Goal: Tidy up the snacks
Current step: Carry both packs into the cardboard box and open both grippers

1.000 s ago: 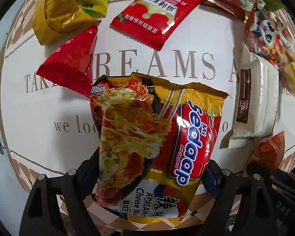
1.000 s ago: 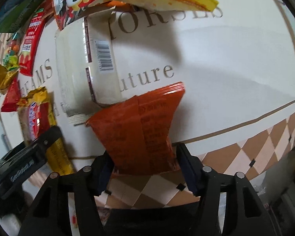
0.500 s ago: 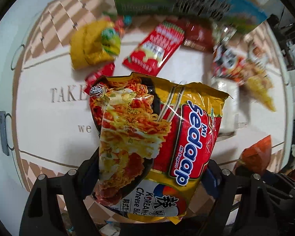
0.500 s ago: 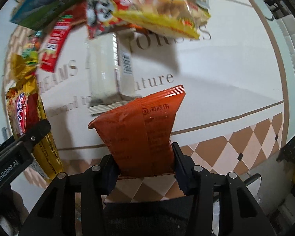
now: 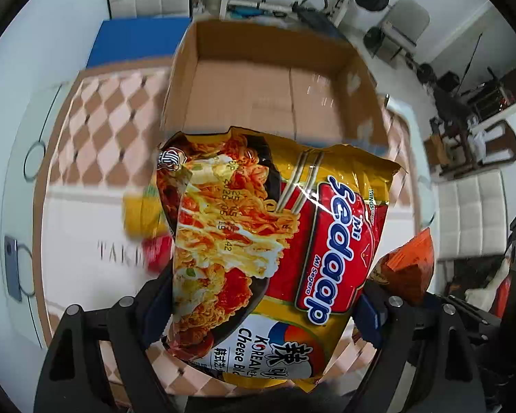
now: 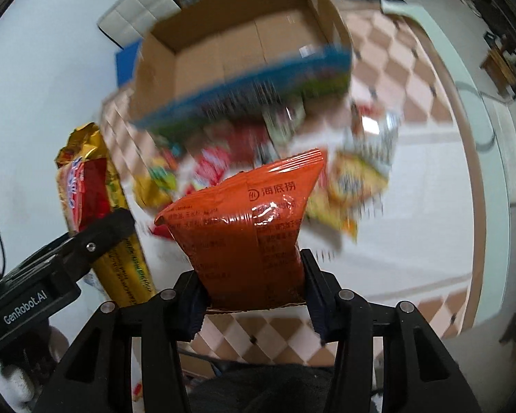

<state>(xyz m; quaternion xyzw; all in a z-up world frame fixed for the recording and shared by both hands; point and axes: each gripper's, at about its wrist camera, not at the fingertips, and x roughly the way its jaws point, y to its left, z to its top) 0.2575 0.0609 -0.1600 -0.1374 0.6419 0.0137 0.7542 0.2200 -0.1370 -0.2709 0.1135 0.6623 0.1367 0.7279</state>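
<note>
where the left wrist view looks steeply down, the left gripper (image 5: 258, 313) clamps the lower sides of a glossy, crinkled yellow-and-red noodle packet (image 5: 271, 241), held above the checkered table (image 5: 96, 120) with an open, plain brown cardboard box (image 5: 275, 82) beyond it and the orange pouch (image 5: 409, 268) at the right edge. in the right wrist view, the right gripper (image 6: 254, 296), also tilted down, pinches that shiny, pillow-shaped orange pouch (image 6: 247, 230) between narrow jaws, while blurred snack packs (image 6: 354, 179) lie on the table below.
</note>
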